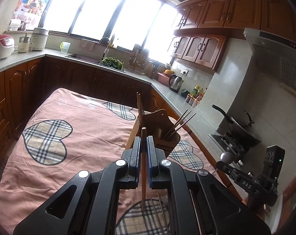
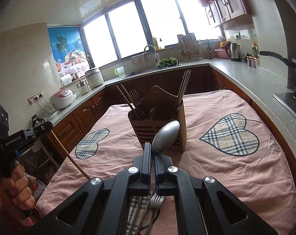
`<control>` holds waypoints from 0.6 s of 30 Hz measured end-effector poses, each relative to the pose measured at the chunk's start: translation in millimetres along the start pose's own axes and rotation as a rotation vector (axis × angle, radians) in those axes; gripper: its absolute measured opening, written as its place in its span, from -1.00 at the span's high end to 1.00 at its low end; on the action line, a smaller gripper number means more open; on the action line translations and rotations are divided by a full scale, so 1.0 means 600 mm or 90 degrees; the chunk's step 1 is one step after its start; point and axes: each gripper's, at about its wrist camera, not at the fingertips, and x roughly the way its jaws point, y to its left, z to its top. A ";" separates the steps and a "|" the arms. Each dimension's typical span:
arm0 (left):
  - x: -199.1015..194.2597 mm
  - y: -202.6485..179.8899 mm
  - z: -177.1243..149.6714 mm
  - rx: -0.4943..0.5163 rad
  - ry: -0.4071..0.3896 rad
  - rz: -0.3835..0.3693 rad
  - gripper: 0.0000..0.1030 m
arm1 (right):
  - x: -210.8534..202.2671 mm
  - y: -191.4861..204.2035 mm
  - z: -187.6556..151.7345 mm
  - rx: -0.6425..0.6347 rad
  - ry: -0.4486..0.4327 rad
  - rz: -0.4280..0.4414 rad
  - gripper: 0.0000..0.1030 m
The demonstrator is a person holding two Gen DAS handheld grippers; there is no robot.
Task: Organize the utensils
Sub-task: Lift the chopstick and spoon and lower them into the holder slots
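On the cloth-covered desk (image 2: 236,176): wooden holder (image 2: 157,129) already stocked with chopsticks and a fork. Left gripper (image 1: 143,143) fingers clamped on one chopstick (image 1: 143,156), right gripper (image 2: 152,154) fingers on a spoon (image 2: 165,137); loose fork (image 2: 155,201) still lying below, unsorted.

"das" on right gripper (image 1: 247,184), "genrobot.ai" on left gripper (image 2: 13,140)

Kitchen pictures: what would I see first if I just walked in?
Probably the shiny metal spoon pinched in the right gripper, held up before the wooden utensil holder on the pink cloth with plaid hearts. The left gripper pinches one wooden chopstick. Bright windows glow behind.
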 end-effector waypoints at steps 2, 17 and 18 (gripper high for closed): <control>0.003 -0.001 0.010 -0.005 -0.011 -0.001 0.91 | 0.004 -0.002 0.008 -0.001 -0.006 -0.003 0.95; 0.052 -0.015 0.108 -0.031 -0.101 -0.016 0.91 | 0.040 -0.030 0.102 -0.002 -0.083 -0.027 0.95; 0.056 -0.016 0.115 -0.032 -0.108 -0.015 0.91 | 0.043 -0.030 0.112 -0.004 -0.092 -0.030 0.95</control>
